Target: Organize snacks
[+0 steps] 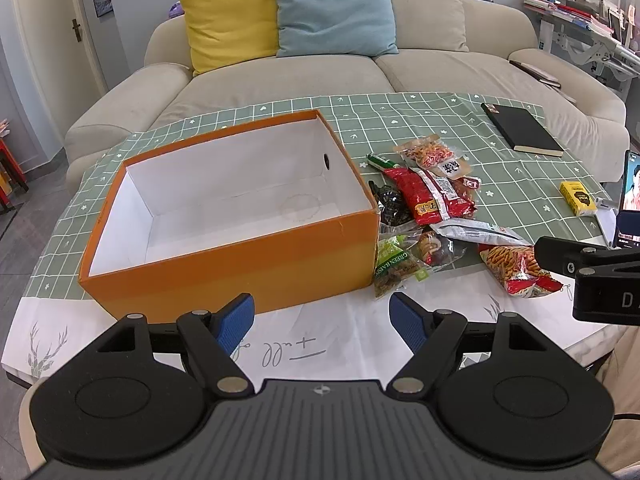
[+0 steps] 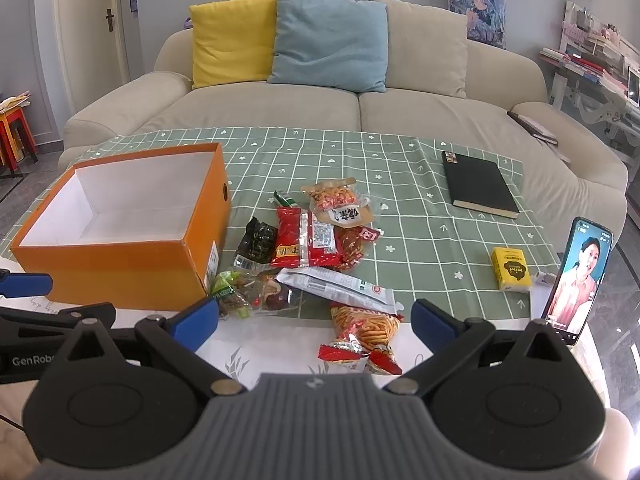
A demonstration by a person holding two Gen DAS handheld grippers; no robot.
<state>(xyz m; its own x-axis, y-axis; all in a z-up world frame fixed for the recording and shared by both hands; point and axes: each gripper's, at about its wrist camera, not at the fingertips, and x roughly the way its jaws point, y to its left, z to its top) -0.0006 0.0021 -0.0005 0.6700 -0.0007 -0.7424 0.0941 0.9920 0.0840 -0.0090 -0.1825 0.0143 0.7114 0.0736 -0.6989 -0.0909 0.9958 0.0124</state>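
- Left gripper (image 1: 321, 318): black body, blue pads, jaws spread wide with nothing between them, hovering over the white near edge of the surface (image 1: 328, 344), just in front of the box.
- Right gripper (image 2: 315, 320): same build, jaws released and wide apart, nothing gripped; it hangs above the near edge, with the crisp-stick packet showing in the gap between the pads but not touched.
- Open orange cardboard box with white inside (image 1: 224, 216): sits on the left half of the surface, nothing inside, a round hole in its right end wall.
- Snack pile: loose on the green checked tablecloth (image 2: 400, 168), just right of the box, around the middle of the surface.
- Red-and-orange crisp-stick packet (image 2: 362, 332): nearest the front edge, partly on the white border.
- White-and-silver foil pouch (image 2: 340, 286): lying flat just behind the stick packet.
- Clear green raisin bag (image 1: 394, 266): touching or nearly touching the box's near right corner.
- Large red plastic packet (image 2: 308, 242): mid-pile, a dark bag (image 2: 258, 242) to its left.
- Clear pouch with orange-red snacks and a white label (image 2: 336, 204): at the far side of the pile.
- Black hardcover notebook (image 2: 478, 188): far right part of the surface, well apart from the snacks.
- Small yellow carton (image 2: 510, 270): near the right edge.
- Smartphone propped upright with a lit screen (image 2: 576, 280): at the right edge, beside the carton.
- Beige sofa (image 2: 320, 108) behind the surface.
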